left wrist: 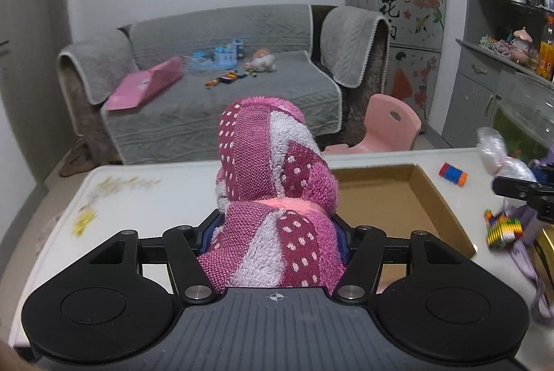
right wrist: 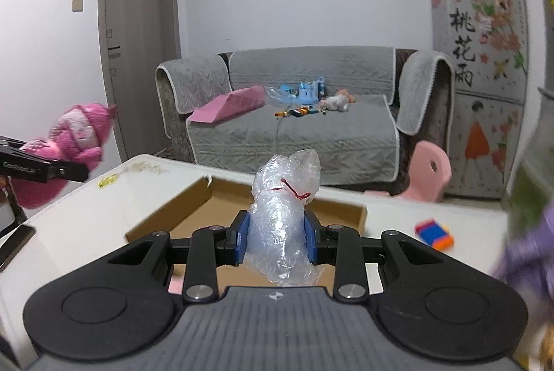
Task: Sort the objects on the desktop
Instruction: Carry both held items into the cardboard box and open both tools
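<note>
Left wrist: left tool (left wrist: 277, 229) clamps towel (left wrist: 273, 184) | right tool (right wrist: 277, 232) pinches bag (right wrist: 282, 218), seemingly above box rim (right wrist: 360, 208)

Even, dim indoor light; strong fisheye bending at the edges, motion blur along the right side.

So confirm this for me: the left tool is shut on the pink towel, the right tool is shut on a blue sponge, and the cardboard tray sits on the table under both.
One detail is wrong. The right tool is shut on a crumpled clear plastic bag, not a blue sponge; the right wrist view shows it. The left tool does hold the pink towel, and the cardboard tray sits on the table.
</note>
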`<state>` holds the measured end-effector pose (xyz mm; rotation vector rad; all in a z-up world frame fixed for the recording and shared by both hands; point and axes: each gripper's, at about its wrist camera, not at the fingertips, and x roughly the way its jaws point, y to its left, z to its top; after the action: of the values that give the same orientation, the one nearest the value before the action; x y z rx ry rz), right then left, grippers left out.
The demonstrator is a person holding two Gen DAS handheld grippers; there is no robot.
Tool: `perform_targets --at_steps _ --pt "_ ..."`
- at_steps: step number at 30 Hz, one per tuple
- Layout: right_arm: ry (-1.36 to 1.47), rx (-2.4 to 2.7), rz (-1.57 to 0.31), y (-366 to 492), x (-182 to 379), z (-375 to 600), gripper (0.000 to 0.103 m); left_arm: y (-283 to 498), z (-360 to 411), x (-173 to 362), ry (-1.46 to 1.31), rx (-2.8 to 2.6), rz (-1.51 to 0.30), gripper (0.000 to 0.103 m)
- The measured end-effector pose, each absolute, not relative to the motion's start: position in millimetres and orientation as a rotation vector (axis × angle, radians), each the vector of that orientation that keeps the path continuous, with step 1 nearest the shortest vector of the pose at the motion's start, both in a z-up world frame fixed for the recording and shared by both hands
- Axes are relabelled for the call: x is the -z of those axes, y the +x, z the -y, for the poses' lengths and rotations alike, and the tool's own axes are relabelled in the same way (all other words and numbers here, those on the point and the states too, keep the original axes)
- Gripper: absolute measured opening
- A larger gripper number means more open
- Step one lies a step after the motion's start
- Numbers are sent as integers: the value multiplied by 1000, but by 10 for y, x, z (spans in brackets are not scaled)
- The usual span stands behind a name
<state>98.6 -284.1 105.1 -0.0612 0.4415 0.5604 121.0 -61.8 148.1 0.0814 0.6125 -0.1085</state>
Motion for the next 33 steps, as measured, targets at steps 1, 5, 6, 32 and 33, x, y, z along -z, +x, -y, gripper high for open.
perform_targets --at_steps 1,5,6,32,33 --pt "-59 -567 -453 1123 -1052 2789 29 1378 674 -1456 86 115 -622 67" --pt "-66 -587 -497 1543 -956 2485 29 1976 860 -1239 102 139 -674 67" --pt "-69 -594 -511 1626 -911 2399 29 2085 879 -1168 99 143 -691 67" --pt "-234 -577 -717 2223 -34 1616 47 2801 786 -107 96 125 -879 84" --pt "-239 -575 -704 2223 -75 1639 55 2759 771 -162 94 123 -865 86"
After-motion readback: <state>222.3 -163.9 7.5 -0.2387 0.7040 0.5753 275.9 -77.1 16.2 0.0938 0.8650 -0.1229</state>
